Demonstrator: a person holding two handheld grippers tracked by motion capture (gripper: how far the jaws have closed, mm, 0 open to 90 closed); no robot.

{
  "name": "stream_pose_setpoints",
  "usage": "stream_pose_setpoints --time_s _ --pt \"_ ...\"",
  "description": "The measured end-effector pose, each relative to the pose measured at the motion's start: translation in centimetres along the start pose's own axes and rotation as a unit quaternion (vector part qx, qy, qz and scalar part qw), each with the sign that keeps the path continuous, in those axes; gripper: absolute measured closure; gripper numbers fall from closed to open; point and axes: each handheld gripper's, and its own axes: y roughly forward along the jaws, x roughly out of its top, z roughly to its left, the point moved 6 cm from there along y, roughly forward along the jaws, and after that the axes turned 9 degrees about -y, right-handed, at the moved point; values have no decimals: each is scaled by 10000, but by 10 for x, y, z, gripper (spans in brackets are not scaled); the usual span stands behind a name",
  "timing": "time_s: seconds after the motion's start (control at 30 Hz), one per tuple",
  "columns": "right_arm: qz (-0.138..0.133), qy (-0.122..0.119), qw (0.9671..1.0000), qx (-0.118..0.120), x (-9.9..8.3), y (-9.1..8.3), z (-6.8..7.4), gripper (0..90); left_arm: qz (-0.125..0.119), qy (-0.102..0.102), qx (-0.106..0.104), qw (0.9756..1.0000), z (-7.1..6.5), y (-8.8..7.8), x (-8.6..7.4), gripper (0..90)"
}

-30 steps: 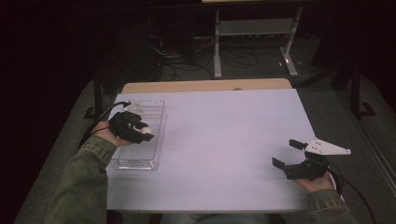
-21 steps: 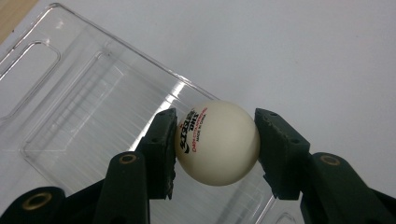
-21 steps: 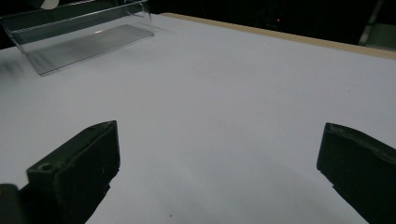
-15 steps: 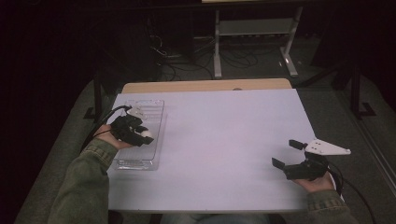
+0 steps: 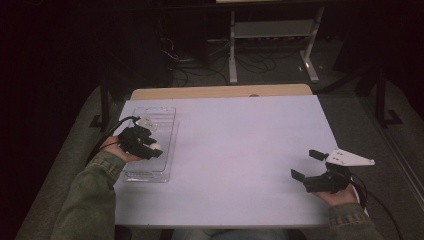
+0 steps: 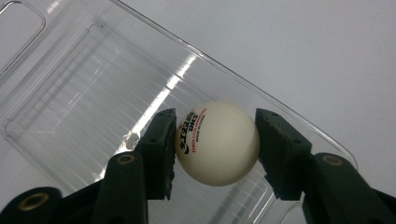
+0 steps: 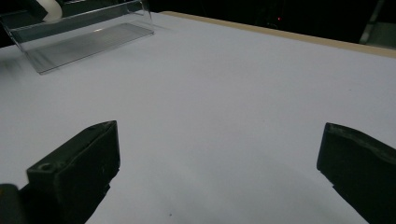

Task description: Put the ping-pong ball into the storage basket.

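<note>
Just been opening: left gripper (image 6: 212,149), jaws loosening around white ping-pong ball (image 6: 217,142), right pad barely clear, over clear plastic tray (image 5: 165,120) at table's left, apparently to drop it inside. Idle at near right: right gripper (image 5: 311,167), jaws spread, holding nothing.

A white table-tennis ball (image 6: 217,142) with red and black print on its side sits over a clear plastic tray (image 6: 84,93). The rectangular, shallow tray (image 5: 162,117) lies flat at the table's left side, its long side running away from the person.
</note>
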Motion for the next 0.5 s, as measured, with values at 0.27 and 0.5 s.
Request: stream_pose_setpoints --time_s 0.27,0.5 --pt "5 5 10000 7 0 0 0 0 -249 -156 -33 9996 2 -8 1 299" --pt "3 -5 10000 4 0 0 1 0 -568 -214 -125 9981 0 -19 3 156"
